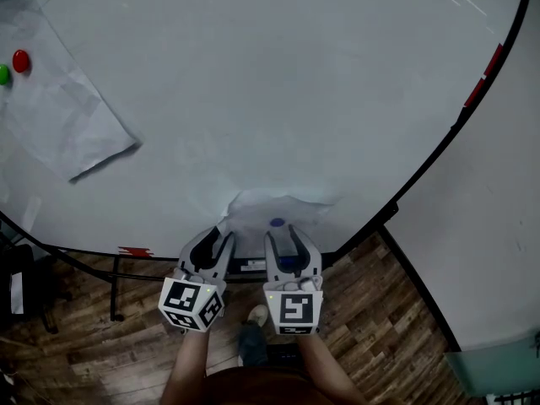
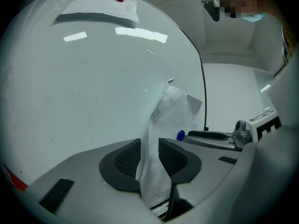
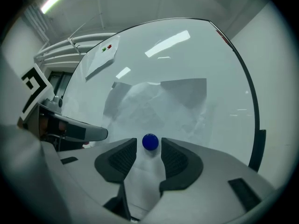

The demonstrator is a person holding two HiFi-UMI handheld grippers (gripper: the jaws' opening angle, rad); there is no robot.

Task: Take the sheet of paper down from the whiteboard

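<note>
- Whiteboard (image 1: 278, 83) fills the background, and the sheet of paper (image 1: 272, 209) sags crumpled at its lower edge.
- Left gripper (image 2: 149, 146) pinches the sheet's loose fold, which rises toward 12 o'clock; a firm hold seems best.
- Right gripper (image 3: 149, 154) gapes wide and grips nothing.
- Its likely next target, the blue magnet (image 3: 150, 142), sits at 12 o'clock between its tips and wants a square grip.

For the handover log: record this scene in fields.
sheet of paper: crumpled, low on the whiteboard, pinned by blue magnet
left gripper: shut on the sheet's edge
right gripper: open, blue magnet between its jaw tips
second sheet: farther up, under red magnet and green magnet
</note>
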